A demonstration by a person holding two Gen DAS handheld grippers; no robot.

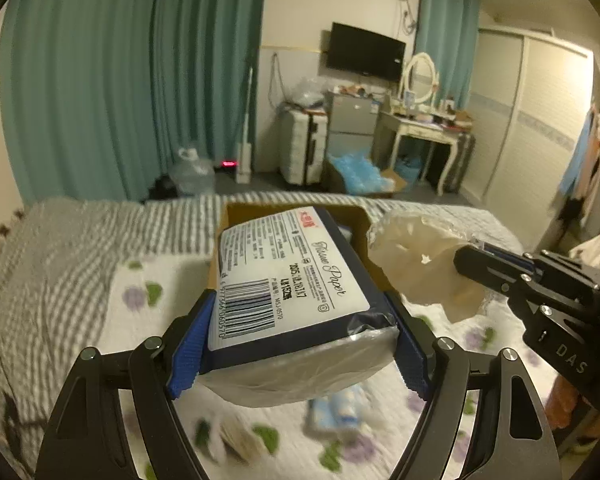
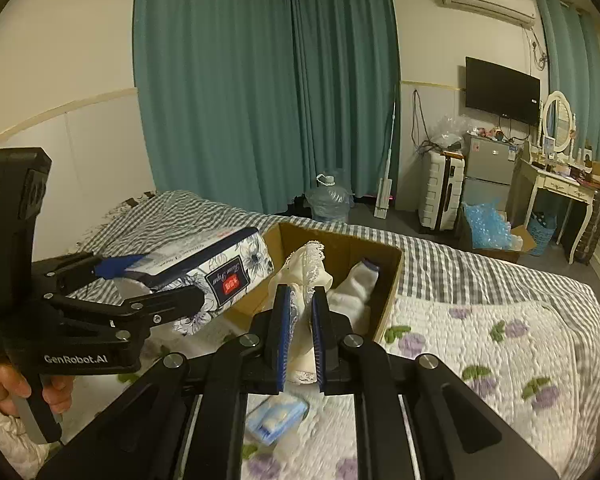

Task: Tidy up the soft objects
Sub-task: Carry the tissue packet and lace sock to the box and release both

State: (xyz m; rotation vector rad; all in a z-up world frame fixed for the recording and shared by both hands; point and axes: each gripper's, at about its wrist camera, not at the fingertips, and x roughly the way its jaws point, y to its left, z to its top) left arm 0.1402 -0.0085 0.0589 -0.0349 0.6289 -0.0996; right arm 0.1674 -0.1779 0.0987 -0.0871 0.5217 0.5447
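while both loads hang over the bed [image 2: 500, 344], cardboard box [image 2: 388, 280] sits ahead, white sock inside. left gripper [image 1: 300, 336] jaws clamped on tissue pack [image 1: 292, 280], right gripper [image 2: 300, 336] jaws pinching lace cloth [image 2: 308, 276]. risk: tilted pack catches the box rim, slick wrap slips.

— Where does your box [image 2: 384, 300] sit?
— On the bed [image 2: 500, 340], mid-frame in the right view. The sock [image 2: 358, 284] lies inside it, toward its right wall.

— And what you're holding?
— The tissue pack [image 1: 288, 292] is at the box's left edge, the cloth [image 2: 304, 280] over its near side. A small packet [image 2: 276, 416] lies on the bed below both.
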